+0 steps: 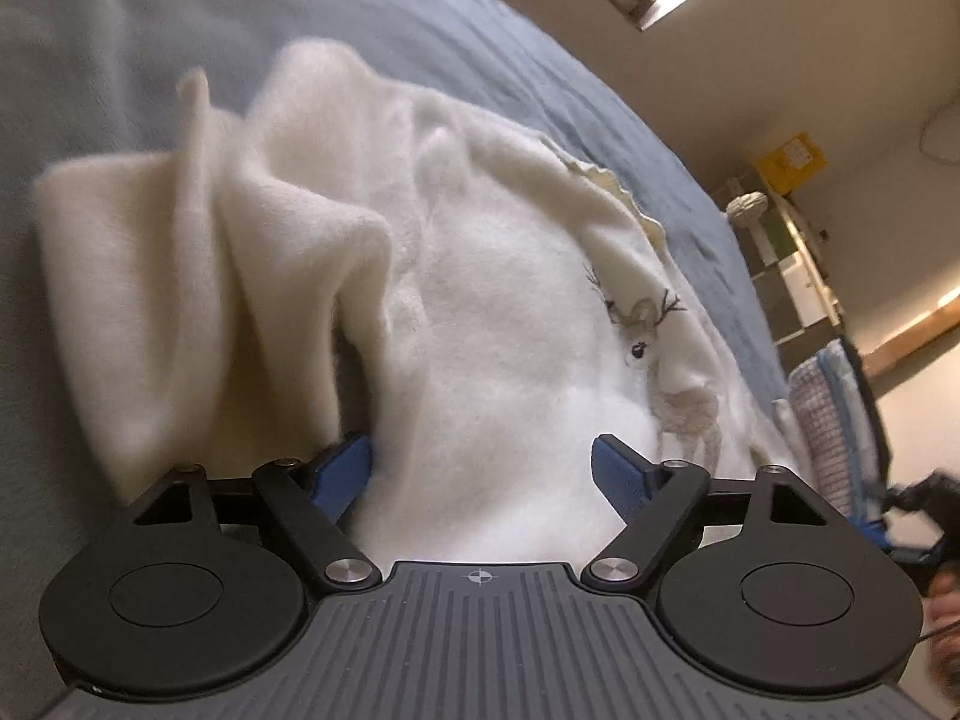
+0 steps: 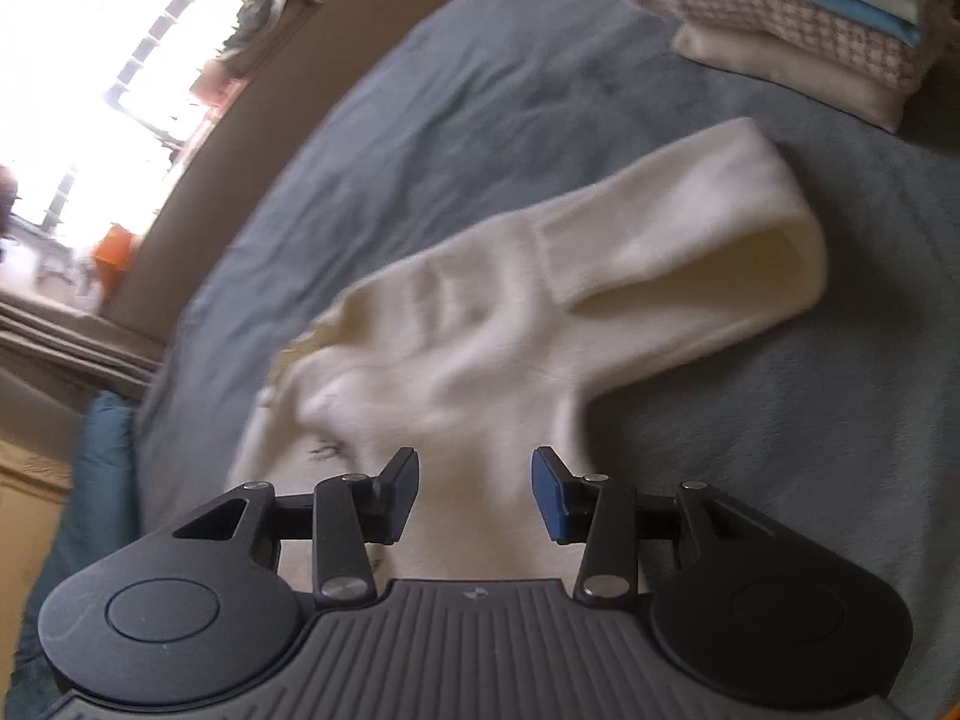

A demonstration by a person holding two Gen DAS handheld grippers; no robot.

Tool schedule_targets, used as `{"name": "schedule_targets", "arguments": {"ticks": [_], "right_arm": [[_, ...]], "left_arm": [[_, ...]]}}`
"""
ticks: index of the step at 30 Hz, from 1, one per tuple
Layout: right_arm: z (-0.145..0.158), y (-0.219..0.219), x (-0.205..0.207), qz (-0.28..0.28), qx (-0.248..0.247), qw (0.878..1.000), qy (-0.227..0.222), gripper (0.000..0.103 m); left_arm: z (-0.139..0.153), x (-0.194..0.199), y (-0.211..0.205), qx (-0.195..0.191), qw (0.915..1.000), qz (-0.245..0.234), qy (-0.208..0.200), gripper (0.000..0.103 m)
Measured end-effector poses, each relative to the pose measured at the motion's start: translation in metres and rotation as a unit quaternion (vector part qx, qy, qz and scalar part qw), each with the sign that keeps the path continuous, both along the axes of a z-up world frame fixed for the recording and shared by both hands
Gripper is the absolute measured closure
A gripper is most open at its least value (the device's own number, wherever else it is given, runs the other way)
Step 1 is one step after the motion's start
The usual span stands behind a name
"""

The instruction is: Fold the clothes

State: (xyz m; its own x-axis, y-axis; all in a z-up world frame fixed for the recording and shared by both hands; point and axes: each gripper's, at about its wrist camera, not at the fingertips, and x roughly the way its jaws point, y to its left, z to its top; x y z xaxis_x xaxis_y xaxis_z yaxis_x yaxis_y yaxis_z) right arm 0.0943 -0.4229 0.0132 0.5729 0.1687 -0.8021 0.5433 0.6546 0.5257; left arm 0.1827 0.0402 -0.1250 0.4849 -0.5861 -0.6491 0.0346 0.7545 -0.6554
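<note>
I am holding my left gripper low over a white fleece sweater that is lying rumpled on a grey-blue bedspread. Its blue fingertips are standing wide apart, with white fabric filling the gap between them but not pinched. The fingertip at 9 o'clock is sitting partly tucked under a raised fold of the sweater. A deer print is showing on the cloth toward 2 o'clock of the fingers, and one sleeve is bunching up toward 10 o'clock.

I am holding my right gripper over the same sweater from another side. Its fingers are also standing apart, narrower than the left pair, and the cloth is lying under and between them with nothing clamped. A sleeve is stretching out toward 1 o'clock across the bedspread; this view is blurring, so the finer folds are hard to read.

A stack of folded clothes is resting on the bed at 1 o'clock, well apart from the sweater. A bright window is glowing at 10 o'clock.
</note>
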Motion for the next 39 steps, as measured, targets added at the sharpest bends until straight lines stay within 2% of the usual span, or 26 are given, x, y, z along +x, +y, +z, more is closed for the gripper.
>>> {"name": "schedule_targets", "arguments": {"ticks": [6, 13, 16, 20, 23, 29, 31, 33, 39], "right_arm": [[-0.005, 0.002, 0.03, -0.001, -0.064, 0.996, 0.067, 0.059], [-0.009, -0.004, 0.031, 0.02, -0.075, 0.993, 0.094, 0.057], [-0.01, -0.007, 0.03, 0.03, -0.078, 0.991, 0.105, 0.048], [-0.012, -0.011, 0.029, 0.043, -0.082, 0.989, 0.119, 0.048], [-0.013, -0.014, 0.028, 0.053, -0.085, 0.987, 0.129, 0.048], [-0.088, -0.054, 0.015, -0.014, 0.011, 0.996, 0.091, 0.048], [-0.107, -0.062, 0.012, -0.017, 0.05, 0.996, 0.071, 0.048], [-0.124, -0.069, 0.008, -0.014, 0.092, 0.994, 0.05, 0.047], [-0.157, -0.091, -0.002, -0.014, 0.199, 0.98, -0.024, 0.043]], "left_arm": [[-0.01, 0.01, 0.003, -0.034, 0.9987, -0.039, 0.001, 0.018], [-0.014, 0.024, 0.005, -0.057, 0.9938, -0.094, 0.016, 0.014], [-0.017, 0.026, 0.003, -0.054, 0.9925, -0.109, 0.018, 0.012], [-0.011, 0.024, -0.005, -0.025, 0.9918, -0.125, 0.012, 0.012], [-0.013, 0.022, -0.001, -0.029, 0.9913, -0.128, 0.006, 0.013], [-0.014, 0.004, 0.005, -0.033, 0.9896, -0.135, -0.038, 0.013], [-0.013, -0.005, 0.007, -0.034, 0.9896, -0.132, -0.046, 0.013], [-0.012, -0.01, 0.006, -0.031, 0.9901, -0.13, -0.044, 0.013], [-0.003, -0.002, -0.01, 0.025, 0.9916, -0.126, -0.014, 0.015]]}}
